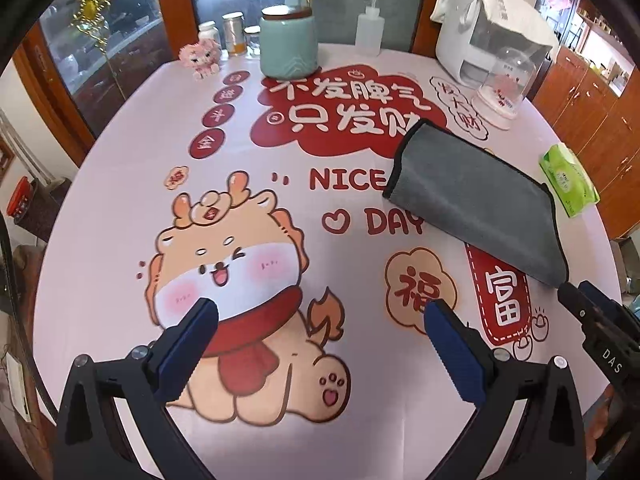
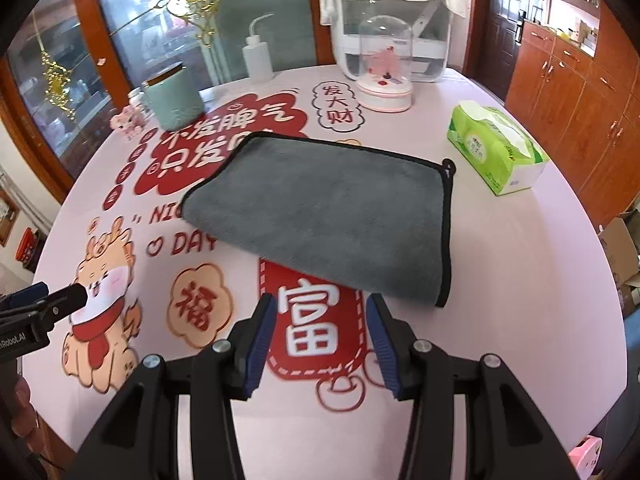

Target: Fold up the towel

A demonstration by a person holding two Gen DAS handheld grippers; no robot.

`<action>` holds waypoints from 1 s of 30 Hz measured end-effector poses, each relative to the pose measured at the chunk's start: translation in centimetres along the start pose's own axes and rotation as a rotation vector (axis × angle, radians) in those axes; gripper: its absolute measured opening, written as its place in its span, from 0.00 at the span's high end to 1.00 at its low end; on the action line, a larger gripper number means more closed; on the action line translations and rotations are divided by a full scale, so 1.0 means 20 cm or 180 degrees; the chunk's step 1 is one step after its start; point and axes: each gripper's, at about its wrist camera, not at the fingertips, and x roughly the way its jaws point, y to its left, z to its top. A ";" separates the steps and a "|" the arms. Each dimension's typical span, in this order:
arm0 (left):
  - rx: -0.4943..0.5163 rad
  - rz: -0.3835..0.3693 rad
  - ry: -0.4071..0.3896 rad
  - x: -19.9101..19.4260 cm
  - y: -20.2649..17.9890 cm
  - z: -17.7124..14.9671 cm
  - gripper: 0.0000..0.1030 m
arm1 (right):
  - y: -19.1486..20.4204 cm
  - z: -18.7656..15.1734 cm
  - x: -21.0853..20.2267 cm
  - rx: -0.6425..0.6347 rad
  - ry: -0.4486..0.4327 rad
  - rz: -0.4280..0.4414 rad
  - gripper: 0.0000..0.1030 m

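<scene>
A grey towel (image 2: pixel 324 216) with black edging lies folded flat on the printed tablecloth, right of centre; it also shows in the left wrist view (image 1: pixel 476 200). My left gripper (image 1: pixel 322 312) is open and empty, above the cartoon dragon print, well left of the towel. My right gripper (image 2: pixel 320 310) is open and empty, just short of the towel's near edge. The right gripper shows at the right edge of the left wrist view (image 1: pixel 580 300), close to the towel's near corner. The left gripper shows at the left edge of the right wrist view (image 2: pixel 60 300).
A green tissue pack (image 2: pixel 496 152) lies right of the towel. At the back stand a teal jar (image 2: pixel 174 98), a squeeze bottle (image 2: pixel 258 56), a glass dome ornament (image 2: pixel 384 68), a white appliance (image 2: pixel 392 20) and a pink figurine (image 1: pixel 200 56). The round table's edge (image 2: pixel 580 240) curves close on the right.
</scene>
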 end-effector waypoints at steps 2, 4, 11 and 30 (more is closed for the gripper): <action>-0.0015 0.0008 -0.0029 -0.04 0.01 -0.01 0.01 | 0.02 -0.01 -0.03 -0.0023 -0.0022 0.0017 0.54; -0.0040 0.0020 -0.0057 -0.08 0.02 -0.03 0.01 | 0.03 -0.01 -0.07 -0.0029 -0.0057 0.0043 0.54; -0.0128 0.0082 -0.0137 -0.19 0.07 -0.09 0.01 | 0.06 -0.02 -0.18 -0.0034 -0.0115 0.0127 0.54; -0.0099 0.0068 -0.0321 -0.62 0.07 -0.26 0.01 | 0.27 -0.15 -0.53 -0.0244 -0.0103 0.0501 0.54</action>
